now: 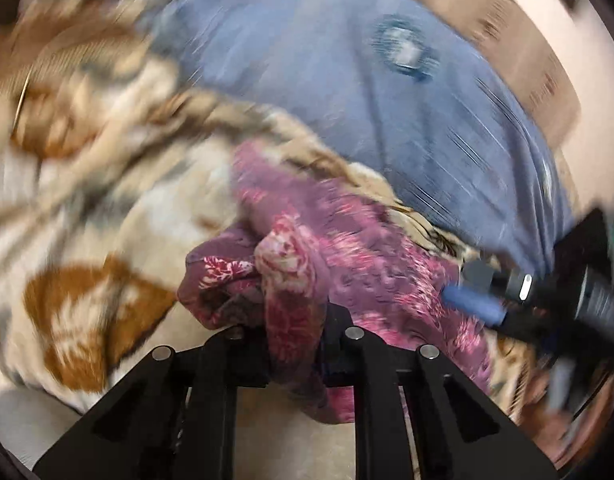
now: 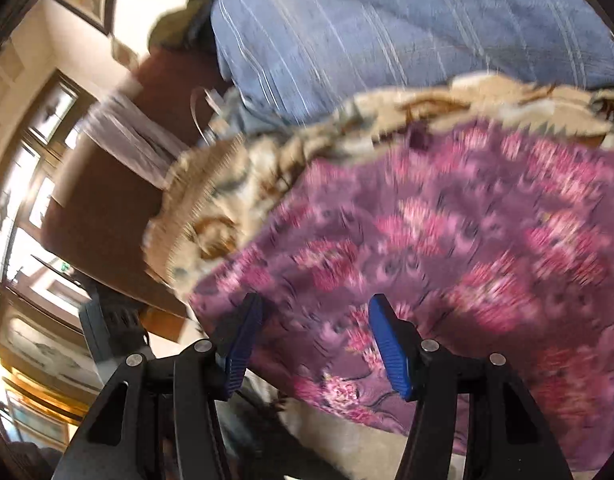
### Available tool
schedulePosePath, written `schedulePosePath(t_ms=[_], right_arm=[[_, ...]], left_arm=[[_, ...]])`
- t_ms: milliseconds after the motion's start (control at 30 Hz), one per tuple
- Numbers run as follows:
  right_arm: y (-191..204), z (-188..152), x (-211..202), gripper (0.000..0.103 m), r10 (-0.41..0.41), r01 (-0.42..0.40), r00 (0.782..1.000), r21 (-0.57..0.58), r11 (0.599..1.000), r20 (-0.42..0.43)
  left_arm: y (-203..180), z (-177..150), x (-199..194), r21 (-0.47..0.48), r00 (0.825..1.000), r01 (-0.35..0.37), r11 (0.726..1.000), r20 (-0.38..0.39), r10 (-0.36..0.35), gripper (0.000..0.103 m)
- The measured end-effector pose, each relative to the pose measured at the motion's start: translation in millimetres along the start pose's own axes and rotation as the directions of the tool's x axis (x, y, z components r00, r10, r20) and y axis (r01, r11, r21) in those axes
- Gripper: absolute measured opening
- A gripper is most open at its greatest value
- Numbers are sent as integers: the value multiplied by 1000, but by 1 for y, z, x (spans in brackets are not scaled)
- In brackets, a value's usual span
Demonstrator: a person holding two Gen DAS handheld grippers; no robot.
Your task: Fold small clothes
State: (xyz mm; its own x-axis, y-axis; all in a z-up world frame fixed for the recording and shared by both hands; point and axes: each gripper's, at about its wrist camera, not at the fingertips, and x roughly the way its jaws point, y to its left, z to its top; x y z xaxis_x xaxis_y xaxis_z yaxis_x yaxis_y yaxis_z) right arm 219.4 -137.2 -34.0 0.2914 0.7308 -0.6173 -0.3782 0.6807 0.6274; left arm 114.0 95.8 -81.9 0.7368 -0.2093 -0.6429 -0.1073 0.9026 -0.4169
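Observation:
A purple cloth with pink flowers (image 1: 347,264) lies on a beige and brown patterned blanket (image 1: 107,184). My left gripper (image 1: 295,344) is shut on a bunched corner of the cloth and holds it up. In the left wrist view the right gripper (image 1: 473,300) comes in from the right, its blue pad over the cloth's right side. In the right wrist view the cloth (image 2: 447,240) fills the middle and right. My right gripper (image 2: 315,344) is open, its blue pads (image 2: 391,348) just above the cloth's near edge. Both views are motion-blurred.
A blue striped fabric (image 1: 347,72) covers the bed behind the blanket (image 2: 267,168). A brown bed end (image 2: 95,208) stands at the left of the right wrist view, with windows (image 2: 23,200) beyond.

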Motion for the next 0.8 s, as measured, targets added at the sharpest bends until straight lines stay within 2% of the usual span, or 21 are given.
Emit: schedulePosePath(t_ms=[100,167,233,333,433,467,500,533,567,633,667,700,733,767,800], right_arm=[[-4,19,-28,65,44,-44,999,-11,999,4],[-2,37,-34,66,55,-57,998,-36,998,-44],[9,55,-28,67,22,-31,995,-92,995,-98],[41,78,-12,69,-83,45,983,-219,975,-166],[83,89,32,72,-238,109,929,-404,908,-284],[93,88,51,72,-295,123,897,-456,882,-329],[100,85,73,72,-364,144,855,-506,850,-368],[104,82,91,71,-430,170,817,-551,817,-386],[106,78,111,69,-507,200,768,-606,770,-391],[102,72,133,61,-592,231,706,-664,712,-389],[95,70,146,50,-648,260,663,-696,670,-376],[89,69,151,31,-678,278,634,-709,648,-371],[78,69,153,19,-696,294,611,-709,641,-377],[69,71,150,10,-690,304,606,-687,660,-395],[64,73,144,10,-677,306,618,-671,675,-400]], left_arm=[[-45,0,-5,155,999,-34,987,35,29,12],[-66,0,-6,237,997,-62,969,51,52,12],[-80,-4,-4,294,996,-85,952,58,71,12],[-92,-13,3,338,995,-96,936,60,80,12],[-99,-23,12,378,995,-94,921,58,78,12],[-103,-27,12,387,995,-95,917,60,78,12],[-107,-29,14,399,995,-97,912,63,78,12],[-109,-31,15,410,995,-98,907,66,78,12],[-111,-33,17,419,995,-99,903,66,78,12],[-114,-35,18,426,996,-86,900,60,66,12],[-114,-36,17,430,996,-82,899,60,62,12],[-115,-38,17,440,996,-82,894,63,61,12],[-116,-39,16,449,996,-83,890,66,60,12],[-116,-41,15,458,996,-80,886,66,56,12],[-116,-42,13,460,997,-67,885,62,43,12]])
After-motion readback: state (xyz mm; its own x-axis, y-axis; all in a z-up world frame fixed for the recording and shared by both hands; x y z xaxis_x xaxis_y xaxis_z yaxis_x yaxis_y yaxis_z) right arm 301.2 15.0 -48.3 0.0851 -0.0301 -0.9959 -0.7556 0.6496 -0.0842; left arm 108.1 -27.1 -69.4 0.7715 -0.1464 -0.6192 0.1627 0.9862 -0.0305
